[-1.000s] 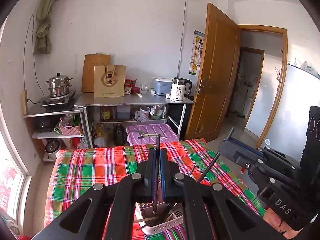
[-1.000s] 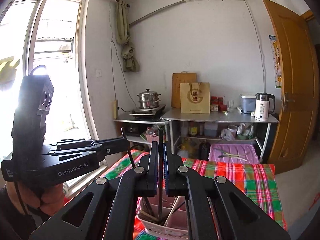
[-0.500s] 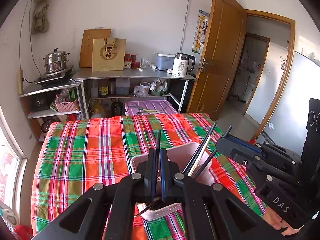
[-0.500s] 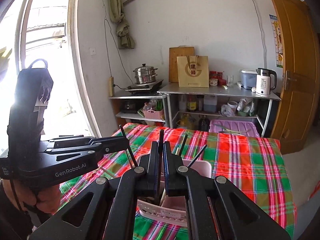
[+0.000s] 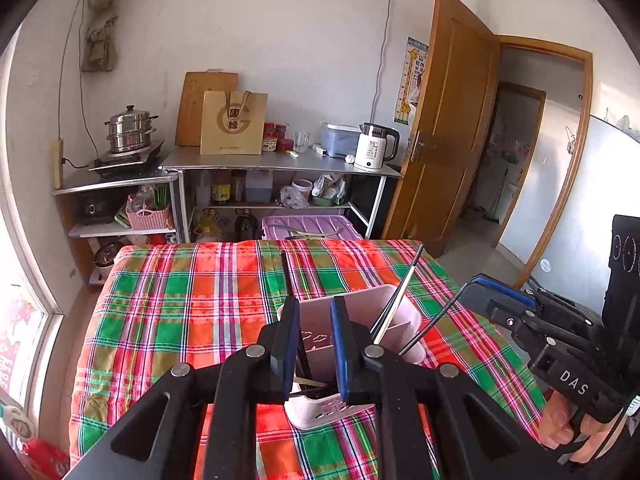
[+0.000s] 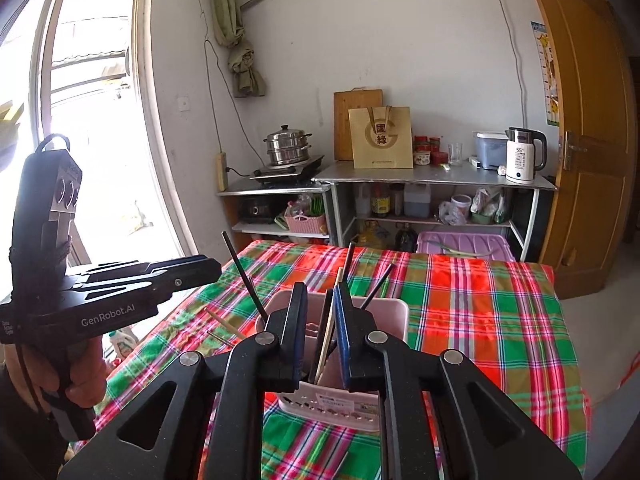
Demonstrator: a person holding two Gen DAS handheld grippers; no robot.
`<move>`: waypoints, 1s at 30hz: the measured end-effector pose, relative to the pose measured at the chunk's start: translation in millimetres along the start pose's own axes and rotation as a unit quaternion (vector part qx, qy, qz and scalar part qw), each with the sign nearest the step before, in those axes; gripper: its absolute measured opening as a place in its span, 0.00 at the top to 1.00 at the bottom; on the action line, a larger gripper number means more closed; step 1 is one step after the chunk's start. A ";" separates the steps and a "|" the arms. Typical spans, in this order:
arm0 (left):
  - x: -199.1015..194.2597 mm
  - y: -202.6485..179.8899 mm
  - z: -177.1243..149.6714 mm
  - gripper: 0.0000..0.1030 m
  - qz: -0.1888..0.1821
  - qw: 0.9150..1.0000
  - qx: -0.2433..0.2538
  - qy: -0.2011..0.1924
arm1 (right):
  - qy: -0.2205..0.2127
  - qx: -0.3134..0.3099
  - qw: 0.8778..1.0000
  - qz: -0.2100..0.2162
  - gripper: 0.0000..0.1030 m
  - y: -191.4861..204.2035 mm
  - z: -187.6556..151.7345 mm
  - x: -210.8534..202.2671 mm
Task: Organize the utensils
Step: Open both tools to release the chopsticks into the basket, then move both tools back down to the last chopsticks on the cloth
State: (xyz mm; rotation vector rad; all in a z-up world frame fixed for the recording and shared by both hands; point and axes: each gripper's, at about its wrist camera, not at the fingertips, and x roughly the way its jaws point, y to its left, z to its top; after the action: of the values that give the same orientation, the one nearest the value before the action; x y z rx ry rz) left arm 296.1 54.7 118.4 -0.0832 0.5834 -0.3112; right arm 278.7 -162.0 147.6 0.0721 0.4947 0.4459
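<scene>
While both grippers hover over the pink utensil holder (image 5: 394, 326) on the plaid tabletop (image 5: 180, 308), each pair of jaws stands parted and grips nothing. Between the left gripper (image 5: 314, 312) jaws a dark chopstick (image 5: 285, 276) stands in the holder's left compartment, free of the pads. Within the right gripper (image 6: 320, 300) gap rise a pale chopstick (image 6: 330, 328) and a dark one — both loose. More dark chopsticks (image 6: 245, 276) lean out at angles.
</scene>
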 end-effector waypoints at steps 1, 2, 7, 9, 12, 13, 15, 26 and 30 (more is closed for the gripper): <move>-6.3 -1.2 -2.8 0.85 0.002 1.000 -0.001 -0.004 | -0.003 0.001 1.000 0.001 0.86 -0.9 -0.7 -5.5; -12.7 -2.2 -5.8 0.85 0.001 1.000 -0.001 -0.009 | -0.005 0.000 1.000 0.000 0.86 -1.3 -1.9 -11.0; -43.8 -7.9 -26.9 0.85 0.000 1.000 -0.007 -0.029 | -0.016 0.005 1.000 -0.005 0.86 -3.6 -14.8 -40.5; -54.6 -11.3 -37.2 0.85 -0.001 0.999 -0.008 -0.034 | -0.018 0.005 1.000 -0.007 0.86 -3.8 -21.9 -49.6; -67.4 -17.4 -52.5 0.85 -0.001 0.999 -0.007 -0.038 | -0.019 0.004 1.000 -0.013 0.86 -6.1 -33.8 -62.1; -70.2 -20.1 -57.7 0.85 -0.002 0.999 -0.005 -0.037 | -0.019 0.003 1.000 -0.014 0.86 -6.6 -37.9 -66.4; -73.7 -25.8 -67.8 0.85 -0.006 0.999 -0.002 -0.034 | -0.015 0.003 1.000 -0.012 0.86 -7.6 -46.8 -71.3; -58.1 -55.1 -113.0 0.85 -0.027 1.000 0.012 0.008 | 0.009 0.010 1.000 -0.025 0.86 -22.9 -83.5 -80.3; -44.3 -61.3 -123.9 0.85 -0.032 0.999 0.010 0.028 | 0.020 0.022 0.999 -0.030 0.86 -35.1 -92.8 -75.8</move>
State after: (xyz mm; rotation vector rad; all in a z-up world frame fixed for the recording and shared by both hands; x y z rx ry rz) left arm 176.2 11.6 48.8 -0.0743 0.6335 -0.3822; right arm 189.1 -230.0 93.5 0.0909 0.5458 0.3781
